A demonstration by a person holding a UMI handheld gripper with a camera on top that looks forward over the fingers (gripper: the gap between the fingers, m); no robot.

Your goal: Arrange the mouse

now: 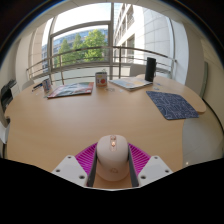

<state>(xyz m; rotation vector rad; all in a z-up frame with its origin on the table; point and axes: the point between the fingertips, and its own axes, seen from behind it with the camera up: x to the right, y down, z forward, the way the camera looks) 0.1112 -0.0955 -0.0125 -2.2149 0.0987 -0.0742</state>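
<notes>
Gripper view, one frame. The gripper (112,165) is clenched on the mouse (112,158): the pale, rounded body sits between the two fingers, with the magenta pads (87,155) pressing its left and right flanks and no visible gap at either side. The mouse's long axis runs straight ahead along the fingers, and a small orange mark near its front end points away from the camera. It appears to be carried clear of the wooden table (90,118), though the view is too steep at this spot to say for sure whether its underside is touching the surface. The relation that matters for the coming move: the blue patterned mouse mat (172,105) lies ahead and to the right of the fingers, well apart from the mouse, near the table's right edge. Judged from the task, placing there would call for a forward sweep to the right, with the mouse kept lengthwise. Other items stand at the far side: a cup (101,78), a laptop (131,83), a dark speaker (150,69) and a magazine (70,90) to the left. None lies on the direct line to the mat.
</notes>
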